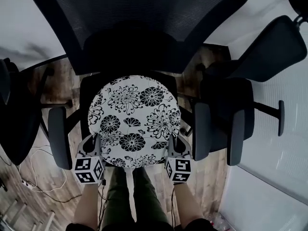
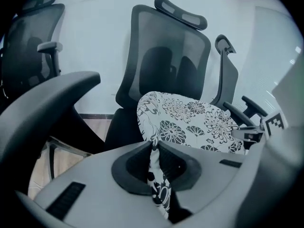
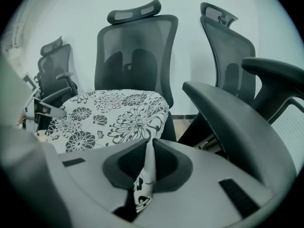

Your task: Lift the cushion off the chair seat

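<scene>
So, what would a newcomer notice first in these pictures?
The round white cushion with black flowers, in the middle, over the seat of the black office chair. Next, the left gripper and the right gripper, each shut on the cushion's near edge, one at either side.

The head view looks steeply down from above the cushion (image 1: 132, 121), mid-frame. The left gripper view and right gripper view sit low at its edge, very near, facing the chair back (image 2: 166, 56). All share both.
</scene>
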{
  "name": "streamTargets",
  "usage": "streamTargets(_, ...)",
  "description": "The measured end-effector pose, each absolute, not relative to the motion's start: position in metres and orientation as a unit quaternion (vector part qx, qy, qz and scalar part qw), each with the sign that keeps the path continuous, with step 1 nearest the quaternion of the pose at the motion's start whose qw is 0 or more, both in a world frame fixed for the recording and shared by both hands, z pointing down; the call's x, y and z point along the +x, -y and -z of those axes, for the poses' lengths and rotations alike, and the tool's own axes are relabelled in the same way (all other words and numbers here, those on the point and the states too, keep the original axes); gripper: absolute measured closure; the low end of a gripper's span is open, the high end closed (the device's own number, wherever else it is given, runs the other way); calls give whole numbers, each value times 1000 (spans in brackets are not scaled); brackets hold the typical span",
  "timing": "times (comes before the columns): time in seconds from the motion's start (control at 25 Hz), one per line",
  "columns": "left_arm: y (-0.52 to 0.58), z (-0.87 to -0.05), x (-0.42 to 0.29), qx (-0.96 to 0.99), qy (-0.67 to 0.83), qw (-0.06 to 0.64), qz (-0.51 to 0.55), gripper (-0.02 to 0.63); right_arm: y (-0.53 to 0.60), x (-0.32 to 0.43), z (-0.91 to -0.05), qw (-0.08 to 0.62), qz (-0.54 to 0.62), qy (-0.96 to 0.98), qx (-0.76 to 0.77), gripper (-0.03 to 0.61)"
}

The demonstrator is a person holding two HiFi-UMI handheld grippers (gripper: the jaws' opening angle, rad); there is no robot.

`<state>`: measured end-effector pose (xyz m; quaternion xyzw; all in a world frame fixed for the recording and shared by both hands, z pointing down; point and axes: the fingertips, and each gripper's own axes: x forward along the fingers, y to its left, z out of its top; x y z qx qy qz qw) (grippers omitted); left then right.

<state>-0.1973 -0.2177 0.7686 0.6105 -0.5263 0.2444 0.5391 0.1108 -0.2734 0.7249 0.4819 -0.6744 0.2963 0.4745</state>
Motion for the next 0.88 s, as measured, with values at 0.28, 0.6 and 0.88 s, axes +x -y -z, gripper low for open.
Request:
streamTargets(0.28,210,-765,-192,623,549,506,-233,586,263,117,-732,441,-278,694,496,543)
streamTargets(0.6,206,-767,-189,635,570,470,-225,586,252,122,-749,406,-270,712,506,543)
streamTargets(0.88,215,-740,-196,649,580,446,-208,586,261,115,-723,384,-248,723,517,543)
